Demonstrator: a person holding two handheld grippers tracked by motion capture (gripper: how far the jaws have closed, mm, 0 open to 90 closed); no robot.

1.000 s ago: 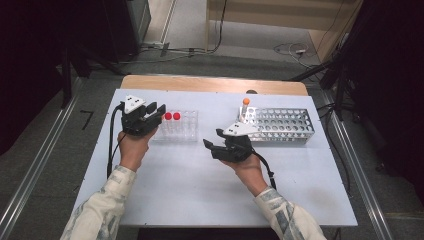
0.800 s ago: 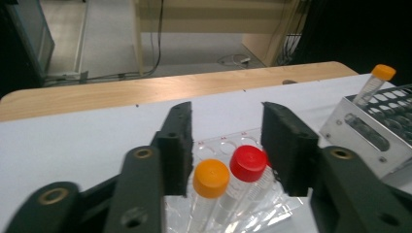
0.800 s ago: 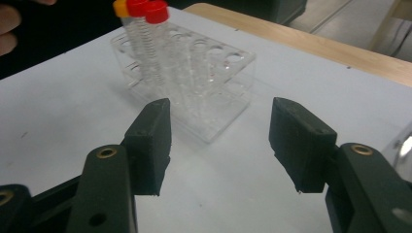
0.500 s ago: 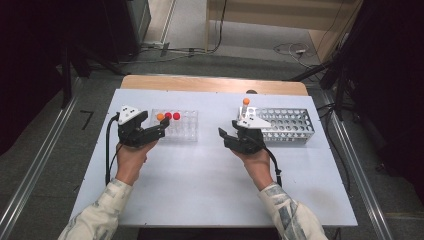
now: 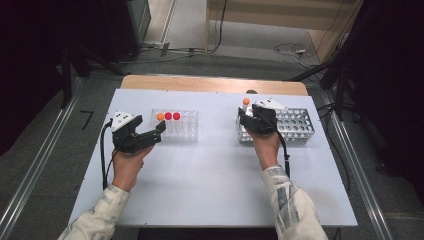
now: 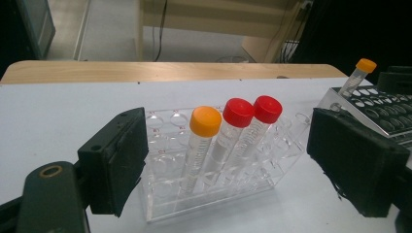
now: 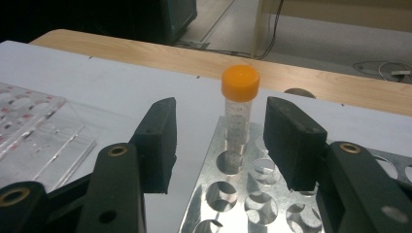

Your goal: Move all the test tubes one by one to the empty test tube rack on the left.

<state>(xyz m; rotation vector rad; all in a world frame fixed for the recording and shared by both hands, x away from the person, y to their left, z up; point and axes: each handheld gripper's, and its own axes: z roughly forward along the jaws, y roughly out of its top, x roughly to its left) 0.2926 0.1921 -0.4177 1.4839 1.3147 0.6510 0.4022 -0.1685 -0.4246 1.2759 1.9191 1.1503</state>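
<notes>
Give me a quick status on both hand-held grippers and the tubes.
Left hand-held gripper just opened, empty, facing clear rack with three tubes. Right hand-held gripper open, closing in around orange-capped tube in metal rack, not touching. Nothing in the way.

- white table [image 5: 210, 190], a wooden strip along its far edge.
- clear plastic rack [image 5: 176, 125] stood on its left part.
- perforated metal rack [image 5: 295, 125] stood on its right part.
</notes>
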